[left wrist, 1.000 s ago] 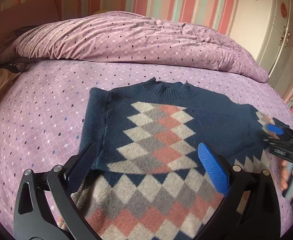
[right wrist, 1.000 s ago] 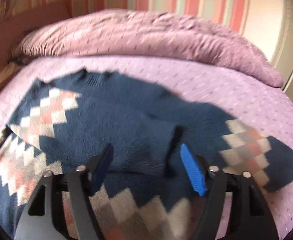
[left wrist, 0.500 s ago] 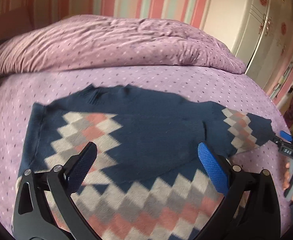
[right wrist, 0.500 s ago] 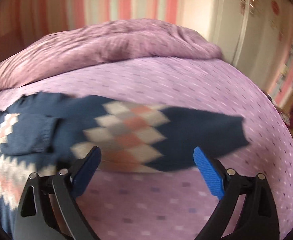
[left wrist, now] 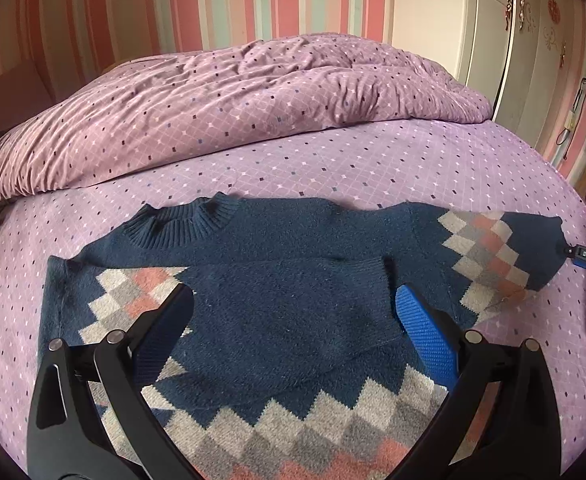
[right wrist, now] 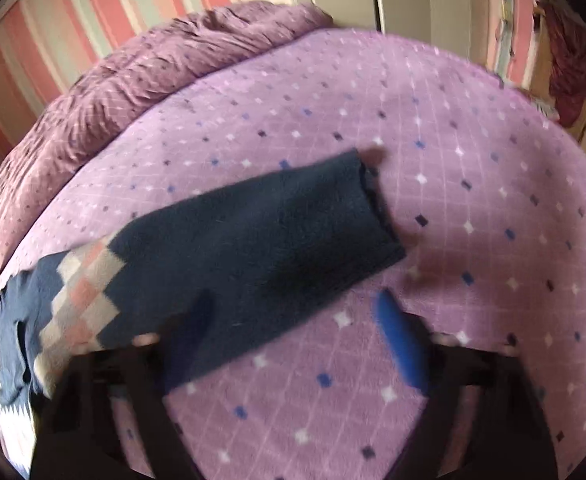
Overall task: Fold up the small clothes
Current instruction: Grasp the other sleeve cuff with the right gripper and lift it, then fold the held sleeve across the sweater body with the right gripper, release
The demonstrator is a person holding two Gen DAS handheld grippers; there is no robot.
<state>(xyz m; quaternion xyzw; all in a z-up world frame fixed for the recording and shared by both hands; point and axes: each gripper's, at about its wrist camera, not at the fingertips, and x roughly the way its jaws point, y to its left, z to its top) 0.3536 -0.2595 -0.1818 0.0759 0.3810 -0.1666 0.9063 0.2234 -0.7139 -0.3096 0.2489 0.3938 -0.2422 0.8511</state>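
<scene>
The right gripper (right wrist: pixel 293 332) has swung past the navy argyle knit sweater's (left wrist: pixel 293 300) outstretched sleeve (right wrist: pixel 253 232), fingers spread; the left gripper (left wrist: pixel 293 320) hovers spread too, over the quilted purple bedspread (left wrist: pixel 333 160).

A bed (left wrist: pixel 373 160) fills the room's middle, covered with a lilac sheet dotted with small diamonds. A rumpled purple duvet (left wrist: pixel 221 96) lies heaped along its far side. Behind it rises a wall (left wrist: pixel 213 0) striped pink, cream and pale green. A white wardrobe (left wrist: pixel 493 32) with ornate handles stands at the right.

L gripper (left wrist: pixel 293 320) jaws apart over sweater (left wrist: pixel 289 304)
</scene>
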